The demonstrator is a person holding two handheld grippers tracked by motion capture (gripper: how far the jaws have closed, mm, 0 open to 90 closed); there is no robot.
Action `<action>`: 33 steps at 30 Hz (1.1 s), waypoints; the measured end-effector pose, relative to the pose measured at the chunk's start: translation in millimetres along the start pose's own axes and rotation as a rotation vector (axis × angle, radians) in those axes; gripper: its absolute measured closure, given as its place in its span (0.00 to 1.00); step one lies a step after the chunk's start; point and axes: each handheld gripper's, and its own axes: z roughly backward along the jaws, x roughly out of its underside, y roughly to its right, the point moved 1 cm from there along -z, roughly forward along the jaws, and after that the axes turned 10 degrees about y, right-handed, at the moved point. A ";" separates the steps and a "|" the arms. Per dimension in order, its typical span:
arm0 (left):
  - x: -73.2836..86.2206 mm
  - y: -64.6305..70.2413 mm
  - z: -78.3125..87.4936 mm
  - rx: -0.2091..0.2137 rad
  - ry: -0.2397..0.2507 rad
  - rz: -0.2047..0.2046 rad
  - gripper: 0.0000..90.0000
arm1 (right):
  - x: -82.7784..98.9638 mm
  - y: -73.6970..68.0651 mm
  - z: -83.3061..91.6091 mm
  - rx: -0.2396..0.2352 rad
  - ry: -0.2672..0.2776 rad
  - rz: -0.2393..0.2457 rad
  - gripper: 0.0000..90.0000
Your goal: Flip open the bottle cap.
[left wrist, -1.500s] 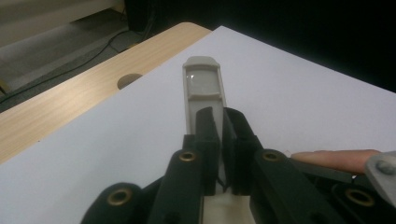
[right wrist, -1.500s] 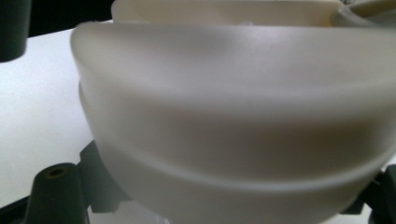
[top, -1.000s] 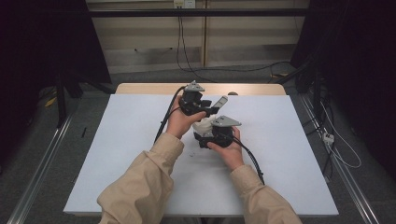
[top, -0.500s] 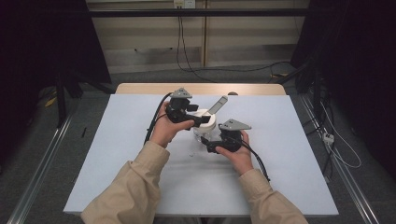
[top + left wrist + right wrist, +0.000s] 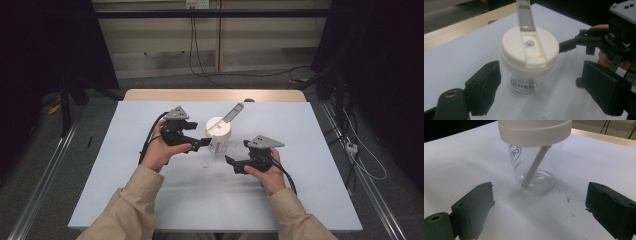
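Two open grippers flank the lidded jar [image 5: 219, 134]; nothing between.

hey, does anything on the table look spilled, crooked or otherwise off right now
Mostly tidy. The clear jar stands upright with its white lid on, but the lid's grey flap sticks up open. Small dark specks lie scattered on the white table cover beside the jar's base, like crumbs or debris.
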 end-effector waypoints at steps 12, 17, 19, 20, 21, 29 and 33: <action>39.0 -3.4 32.3 -0.025 -0.023 0.019 0.16 | 4.0 1.1 21.9 0.006 0.012 -0.002 0.09; 50.6 -5.3 45.8 -0.042 -0.026 0.021 0.16 | 7.1 3.0 30.0 0.015 0.012 0.001 0.09; 55.9 -6.1 49.6 -0.043 -0.023 0.031 0.16 | 8.7 3.7 33.0 0.014 0.005 0.003 0.09; 58.6 -5.8 50.9 -0.047 -0.024 0.038 0.16 | 9.4 3.9 34.7 0.016 0.005 0.002 0.09; 60.9 -6.3 52.1 -0.049 -0.031 0.035 0.16 | 10.0 4.1 36.4 0.016 0.004 0.002 0.09; 75.8 -8.1 60.4 -0.054 -0.048 0.038 0.16 | 14.4 7.3 51.8 0.011 0.007 0.014 0.08; 80.6 -7.9 64.4 -0.052 -0.045 0.039 0.16 | 16.5 8.9 59.0 0.017 0.007 0.020 0.07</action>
